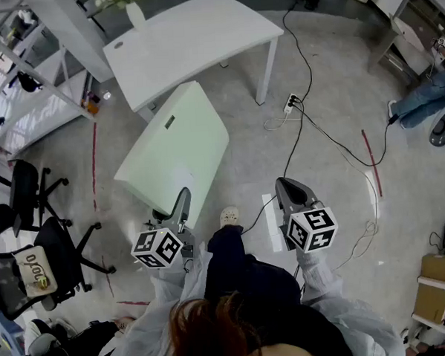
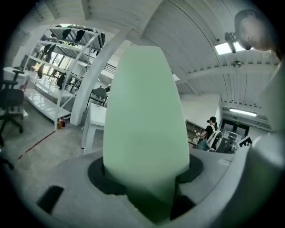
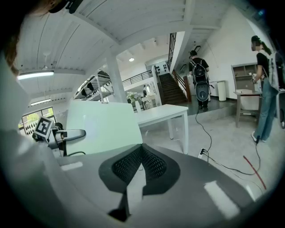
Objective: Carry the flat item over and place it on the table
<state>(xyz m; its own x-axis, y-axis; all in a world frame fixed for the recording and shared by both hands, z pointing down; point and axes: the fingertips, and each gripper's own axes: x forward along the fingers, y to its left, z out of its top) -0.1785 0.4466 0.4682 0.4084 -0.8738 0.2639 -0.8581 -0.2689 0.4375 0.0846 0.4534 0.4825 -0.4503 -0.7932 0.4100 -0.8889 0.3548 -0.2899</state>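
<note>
A pale green flat panel [image 1: 180, 150] is carried above the floor, tilted, its far end pointing toward the white table [image 1: 193, 41]. My left gripper [image 1: 181, 207] is shut on the panel's near edge. In the left gripper view the panel [image 2: 144, 124] fills the space between the jaws of the left gripper [image 2: 149, 180]. My right gripper [image 1: 290, 192] is off to the right, apart from the panel, shut with nothing in it. The right gripper view shows its closed jaws [image 3: 141, 151], the panel [image 3: 104, 127], the left gripper [image 3: 67, 133] and the table [image 3: 162, 113].
Black office chairs [image 1: 31, 221] stand at the left, near a white shelving rack [image 1: 30, 64]. Cables [image 1: 309, 124] and a power strip [image 1: 291, 103] lie on the floor right of the table. A cardboard box [image 1: 436, 289] is at the right. People [image 3: 265, 89] stand further off.
</note>
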